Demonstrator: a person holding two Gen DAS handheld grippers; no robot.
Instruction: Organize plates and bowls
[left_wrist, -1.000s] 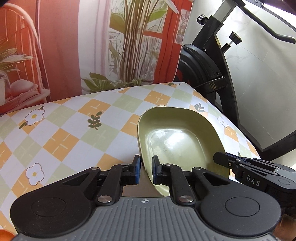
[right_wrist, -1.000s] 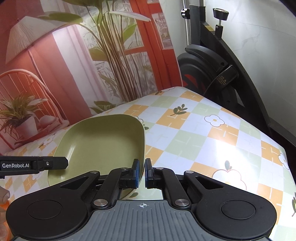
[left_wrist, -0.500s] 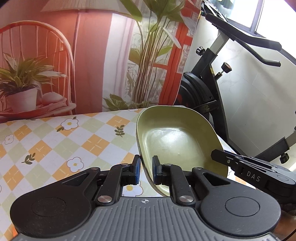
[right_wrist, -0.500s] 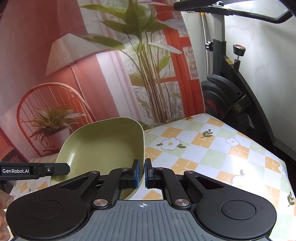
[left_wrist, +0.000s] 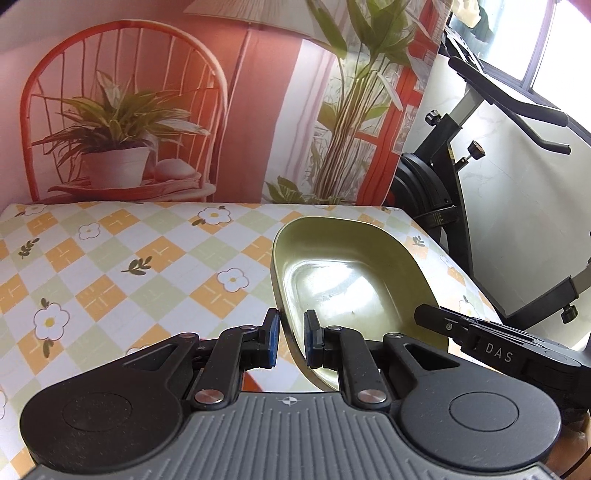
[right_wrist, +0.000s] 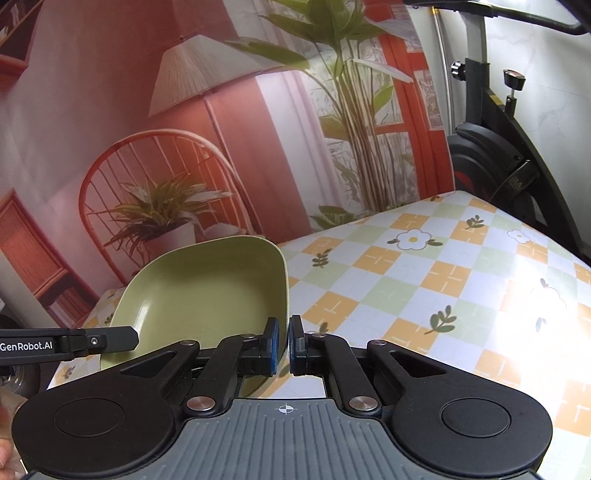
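Green dish (left_wrist: 354, 280) hangs above the desk (left_wrist: 110, 280), pinched at opposite rims: the left hand-held gripper (left_wrist: 290, 341) grips its left edge, the right hand-held gripper (right_wrist: 282, 345) its right edge, both narrow on the rim. Its long axis runs straight ahead of both, hollow side up, neither arm nearer.

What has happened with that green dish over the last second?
The green dish was lifted off the checked tablecloth and carried higher, so more backdrop now shows behind it. Nothing was let go: the left gripper and right gripper stay clamped on opposite rims, and the dish stays level.
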